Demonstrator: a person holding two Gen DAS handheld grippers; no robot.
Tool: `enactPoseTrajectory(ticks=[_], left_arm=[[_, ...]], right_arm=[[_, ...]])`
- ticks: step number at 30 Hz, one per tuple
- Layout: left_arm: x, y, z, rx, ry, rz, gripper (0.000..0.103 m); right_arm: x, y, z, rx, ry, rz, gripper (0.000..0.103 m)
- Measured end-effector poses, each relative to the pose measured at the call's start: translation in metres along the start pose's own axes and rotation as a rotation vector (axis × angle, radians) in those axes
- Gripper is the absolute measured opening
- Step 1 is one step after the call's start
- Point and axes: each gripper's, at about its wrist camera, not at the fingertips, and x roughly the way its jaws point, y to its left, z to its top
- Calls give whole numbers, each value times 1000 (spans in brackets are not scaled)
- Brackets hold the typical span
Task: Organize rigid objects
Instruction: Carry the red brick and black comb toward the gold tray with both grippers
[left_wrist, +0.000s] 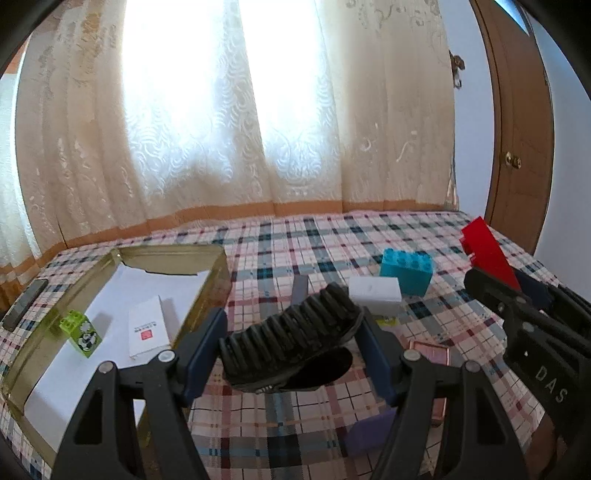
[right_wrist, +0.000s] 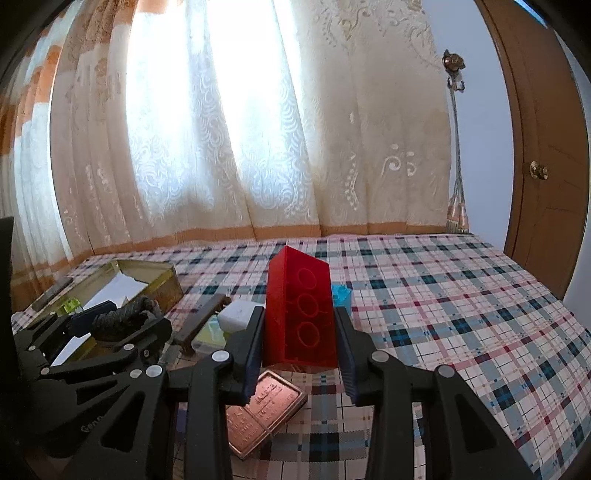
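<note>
I have two objects lifted at once, both bound for the gold tin (left_wrist: 207, 291) on the left of the bed. The black ribbed hair clip (left_wrist: 291, 339) sits crosswise between the fingers (left_wrist: 201, 354) of my left gripper (left_wrist: 291, 350), pinched at both ends and raised above the plaid bedspread (left_wrist: 314, 240), just to the right of the tin's near wall. The red building brick (right_wrist: 301, 317) stands upright in my right gripper (right_wrist: 300, 343), its fingers (right_wrist: 255, 347) pinching it on both flanks, with its hollow underside facing me.

Inside the tin, on its white lining, a lime-green block with a panda picture (left_wrist: 82, 332) and a small white card box (left_wrist: 146, 330) already lie. Left on the bedspread are a teal brick (left_wrist: 406, 271), a white block (left_wrist: 375, 290), a copper-coloured tin (right_wrist: 264, 413) below the red brick, a purple block (left_wrist: 369, 432) and a dark flat strip (left_wrist: 300, 290).

I judge this to be mid-sort, in the carrying stage. Next, the left gripper must swing left over the tin's rim, find bare lining clear of the two things inside, lower and let go; the red brick should wait so the grippers do not collide.
</note>
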Motion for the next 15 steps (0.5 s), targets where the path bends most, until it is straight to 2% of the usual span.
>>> enactPoseTrajectory(ticks=[15], left_arm=[[-17,12,-5,-22,-75,45,71]], right_arm=[[-9,7,2,-10,-69,-11,39]])
